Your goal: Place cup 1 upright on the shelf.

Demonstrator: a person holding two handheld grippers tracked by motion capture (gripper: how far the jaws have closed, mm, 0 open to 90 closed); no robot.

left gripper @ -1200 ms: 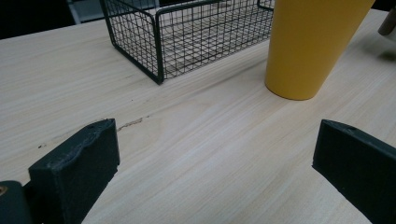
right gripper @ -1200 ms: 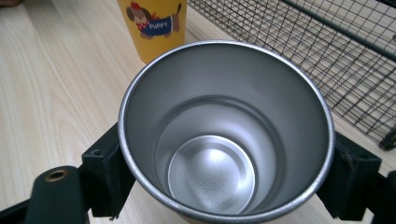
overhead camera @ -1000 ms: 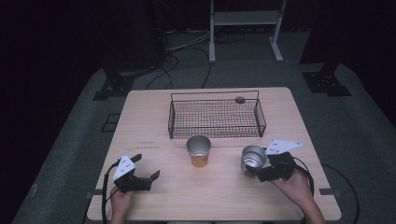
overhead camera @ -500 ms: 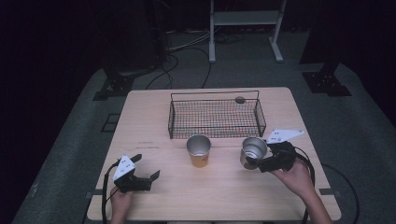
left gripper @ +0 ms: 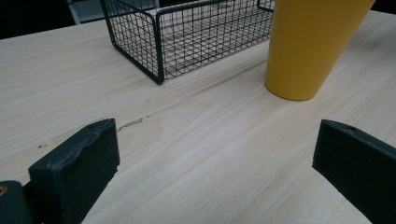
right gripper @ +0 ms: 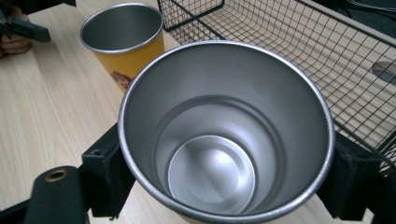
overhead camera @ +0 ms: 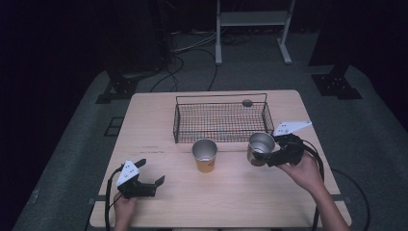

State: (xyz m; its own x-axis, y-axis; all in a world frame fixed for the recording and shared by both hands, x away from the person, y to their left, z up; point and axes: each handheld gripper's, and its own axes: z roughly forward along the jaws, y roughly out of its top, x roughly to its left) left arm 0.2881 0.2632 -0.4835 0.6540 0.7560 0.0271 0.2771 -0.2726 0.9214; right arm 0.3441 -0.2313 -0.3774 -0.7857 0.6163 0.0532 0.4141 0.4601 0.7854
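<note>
A steel cup [overhead camera: 260, 148] [right gripper: 224, 135] hangs above the table's right side, close to the wire basket's near right corner, with my right gripper [overhead camera: 267, 155] [right gripper: 224, 177] shut on its sides; it is empty inside. A yellow cup [overhead camera: 205, 155] [left gripper: 308, 42] [right gripper: 122, 42] with a steel lining stands upright at the table's middle, in front of the black wire basket [overhead camera: 220, 121] [left gripper: 187, 42] [right gripper: 299, 51]. My left gripper [overhead camera: 151, 178] [left gripper: 210, 158] rests low at the near left of the table, open, with bare wood between its jaws.
The basket holds a small dark round thing [overhead camera: 247, 103] [right gripper: 385, 71] at its far right. The wooden table [overhead camera: 154, 120] has bare surface on the left and along the near edge. Beyond it are cables and a stand's legs [overhead camera: 250, 33] on the dark floor.
My right gripper has lifted the steel cup and carried it up and away from me, toward the basket's near right corner. The left gripper has stayed put.
</note>
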